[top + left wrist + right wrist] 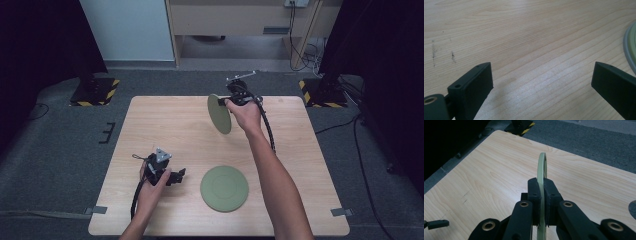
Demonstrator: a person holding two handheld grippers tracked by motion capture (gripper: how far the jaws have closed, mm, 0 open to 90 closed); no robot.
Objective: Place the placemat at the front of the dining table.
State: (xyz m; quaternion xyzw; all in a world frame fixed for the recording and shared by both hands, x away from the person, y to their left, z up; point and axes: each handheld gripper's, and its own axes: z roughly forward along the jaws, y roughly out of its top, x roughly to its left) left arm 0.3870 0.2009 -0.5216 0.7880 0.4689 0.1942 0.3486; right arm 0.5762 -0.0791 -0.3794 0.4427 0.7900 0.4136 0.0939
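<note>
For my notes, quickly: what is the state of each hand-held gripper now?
Left hand-held gripper: open, holding nothing, over the table.
Right hand-held gripper: closed on the green plate, held on edge.

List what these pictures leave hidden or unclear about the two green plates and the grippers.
- Held round pale green plate: in the right gripper view it shows edge-on, faces unseen; the right gripper covers its lower rim.
- Flat round green plate on the wooden table: the left gripper view's right edge cuts it to a sliver.
- Left gripper: in the high view the hand covers its body; the jaw gap is too small to judge there.
</note>
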